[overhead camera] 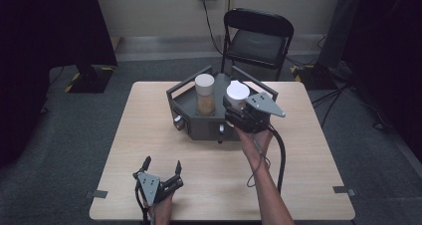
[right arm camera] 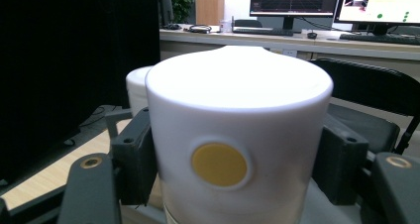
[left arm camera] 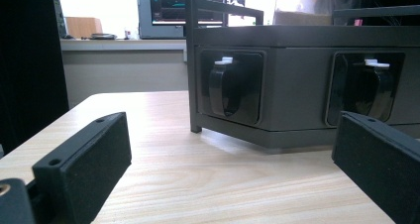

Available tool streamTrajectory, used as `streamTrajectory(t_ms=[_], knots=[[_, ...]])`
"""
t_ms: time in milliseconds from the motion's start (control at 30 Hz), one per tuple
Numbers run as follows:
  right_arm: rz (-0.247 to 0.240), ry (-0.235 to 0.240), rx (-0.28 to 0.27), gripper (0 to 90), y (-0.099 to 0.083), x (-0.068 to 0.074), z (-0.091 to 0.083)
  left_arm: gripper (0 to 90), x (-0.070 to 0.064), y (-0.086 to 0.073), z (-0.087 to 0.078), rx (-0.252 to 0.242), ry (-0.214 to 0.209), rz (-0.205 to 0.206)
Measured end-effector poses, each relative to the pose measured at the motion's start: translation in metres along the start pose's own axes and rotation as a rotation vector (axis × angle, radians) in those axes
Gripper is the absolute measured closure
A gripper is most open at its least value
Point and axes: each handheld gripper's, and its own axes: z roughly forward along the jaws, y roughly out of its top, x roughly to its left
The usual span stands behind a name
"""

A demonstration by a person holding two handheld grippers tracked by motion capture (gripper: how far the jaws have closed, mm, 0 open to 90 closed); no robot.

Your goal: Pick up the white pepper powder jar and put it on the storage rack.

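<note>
High view: right gripper (overhead camera: pixel 238 107) pinches the white canister (overhead camera: pixel 238 92) (rack (overhead camera: pixel 199 125) rim close); left gripper (overhead camera: pixel 161 169) spread over bare table (overhead camera: pixel 224 185).

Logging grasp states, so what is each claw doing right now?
Left claw: open, holding nothing.
Right claw: closed on the white canister.
</note>
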Motion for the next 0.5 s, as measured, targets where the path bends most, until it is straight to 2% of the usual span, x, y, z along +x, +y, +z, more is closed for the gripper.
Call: streamTrajectory(t_ms=[300,367,500], knots=[[-0.017,-0.018,-0.004,30.1,0.021,-0.006,0.018,1.2,0.0,0.0,0.0,0.0,0.0,0.0],[-0.032,-0.004,-0.017,30.1,0.019,-0.009,0.023,1.2,0.0,0.0,0.0,0.0,0.001,0.0],[-0.033,0.0,-0.01,30.1,0.015,-0.009,0.034,1.5,-0.001,0.0,0.0,0.0,0.003,0.0]])
